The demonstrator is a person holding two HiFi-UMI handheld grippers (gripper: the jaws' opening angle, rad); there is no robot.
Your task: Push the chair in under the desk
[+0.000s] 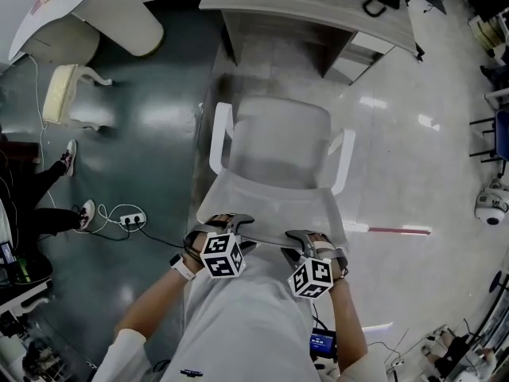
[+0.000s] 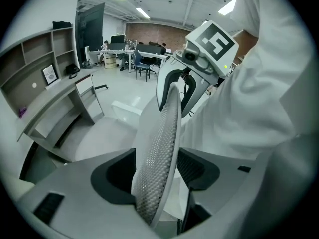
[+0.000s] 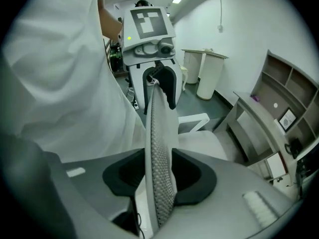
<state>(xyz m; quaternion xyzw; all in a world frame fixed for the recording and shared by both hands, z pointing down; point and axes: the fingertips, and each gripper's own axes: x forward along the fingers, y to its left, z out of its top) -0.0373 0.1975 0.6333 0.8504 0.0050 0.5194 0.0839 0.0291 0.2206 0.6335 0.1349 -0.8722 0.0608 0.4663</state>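
Chair: I am seeing the white mesh-backed office chair (image 1: 278,142) standing just in front of the grey wooden desk (image 1: 318,6), seat not yet under it.
Left gripper (image 1: 231,223): my fingers are straddling the mesh backrest (image 2: 159,153) top, spread, not pinching.
Right gripper (image 1: 306,237): my fingers are clamping the same mesh backrest edge, on the side away from the desk.

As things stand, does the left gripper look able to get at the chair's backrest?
Probably yes: the top edge of the backrest stands between the jaws of the left gripper, and nothing else lies in the way there.
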